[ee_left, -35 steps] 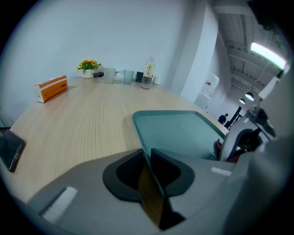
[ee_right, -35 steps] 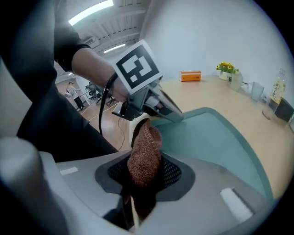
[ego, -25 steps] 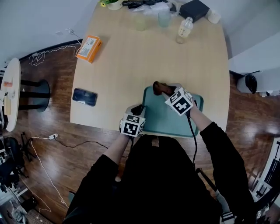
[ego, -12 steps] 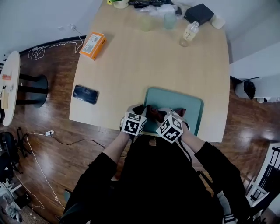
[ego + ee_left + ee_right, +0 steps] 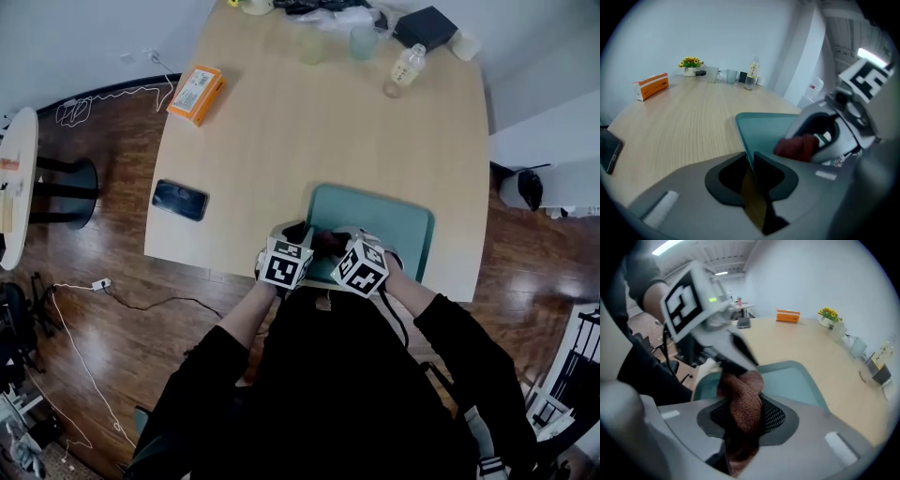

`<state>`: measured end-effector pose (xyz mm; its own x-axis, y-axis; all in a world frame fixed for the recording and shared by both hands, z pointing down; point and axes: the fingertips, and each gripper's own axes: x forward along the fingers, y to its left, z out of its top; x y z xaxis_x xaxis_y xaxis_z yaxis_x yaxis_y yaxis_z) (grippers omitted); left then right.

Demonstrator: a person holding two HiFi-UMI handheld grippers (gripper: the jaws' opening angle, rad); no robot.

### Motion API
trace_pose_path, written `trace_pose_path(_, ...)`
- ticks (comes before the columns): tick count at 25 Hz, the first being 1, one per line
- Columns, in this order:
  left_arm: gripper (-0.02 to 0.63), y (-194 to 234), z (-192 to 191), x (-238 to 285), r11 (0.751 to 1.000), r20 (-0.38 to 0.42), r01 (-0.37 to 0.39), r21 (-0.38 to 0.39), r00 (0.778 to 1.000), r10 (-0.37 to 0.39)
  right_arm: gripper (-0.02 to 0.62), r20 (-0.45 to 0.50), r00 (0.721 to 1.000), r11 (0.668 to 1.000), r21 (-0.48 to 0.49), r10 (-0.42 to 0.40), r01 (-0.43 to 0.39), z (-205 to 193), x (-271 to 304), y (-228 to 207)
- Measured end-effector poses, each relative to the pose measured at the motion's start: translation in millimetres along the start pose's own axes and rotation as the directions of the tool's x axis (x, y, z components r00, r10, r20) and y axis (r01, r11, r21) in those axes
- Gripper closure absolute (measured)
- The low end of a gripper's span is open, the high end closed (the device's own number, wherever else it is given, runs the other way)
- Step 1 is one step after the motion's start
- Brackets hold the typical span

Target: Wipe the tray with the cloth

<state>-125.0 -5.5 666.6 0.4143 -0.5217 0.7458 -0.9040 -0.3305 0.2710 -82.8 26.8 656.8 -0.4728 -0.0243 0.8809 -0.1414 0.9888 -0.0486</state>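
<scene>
A teal tray [image 5: 398, 225] lies at the table's near edge, right of centre. My left gripper [image 5: 298, 234] is shut on the tray's near-left rim; in the left gripper view the thin teal rim [image 5: 745, 140] runs between the closed jaws [image 5: 750, 165]. My right gripper [image 5: 334, 246] is shut on a bunched reddish-brown cloth [image 5: 743, 401] and holds it down on the tray's near-left part [image 5: 797, 378], close beside the left gripper. The cloth [image 5: 797, 146] also shows in the left gripper view, under the right gripper. Most of the tray's near half is hidden by the grippers.
On the wooden table lie a black phone [image 5: 180, 200] at the left edge and an orange box [image 5: 195, 92] farther back. At the far end stand a bottle [image 5: 401, 68], cups [image 5: 363, 41] and a black box [image 5: 427, 28]. My body is against the near table edge.
My right gripper has dragged the cloth from the tray's far-left part back to its near-left part, next to the left gripper. The left gripper has kept its hold on the rim.
</scene>
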Motion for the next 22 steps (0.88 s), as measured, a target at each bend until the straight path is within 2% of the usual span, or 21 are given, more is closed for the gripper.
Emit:
trace_pose_path(2,0.572,0,0,0,1.0,0.001,-0.004,0.004,1.0,0.004,0.474,-0.009,0.996,0.994,0.057,-0.091,0.091,8,-2,-49)
trace_pose_path(5,0.572,-1,1,0,1.0,0.004,-0.005,0.009,1.0,0.005,0.474,-0.011,0.977,0.965,0.157,-0.213,0.212,23,-11,-112)
trace_pose_path(8,0.572,-1,0,0,1.0,0.003,-0.001,0.006,1.0,0.001,0.474,-0.018,0.97,0.951,0.191,-0.244,0.243,27,-15,-129)
trace_pose_path(12,0.572,-1,0,-2,1.0,0.0,0.002,0.004,1.0,-0.002,0.474,-0.013,0.981,0.969,0.152,-0.193,0.193,21,-12,-92)
trace_pose_path(17,0.572,2,0,-2,1.0,0.007,0.001,0.005,1.0,-0.001,0.474,0.021,0.999,0.994,0.105,-0.042,0.039,-7,-15,11)
trace_pose_path(20,0.572,4,-3,-4,1.0,0.003,0.001,-0.001,1.0,-0.001,0.474,0.04,0.997,0.99,0.125,0.059,-0.064,-23,-20,69)
trace_pose_path(22,0.572,5,-3,-5,1.0,0.002,-0.002,-0.002,1.0,0.002,0.474,0.06,0.995,0.984,0.159,0.077,-0.085,-27,-21,81)
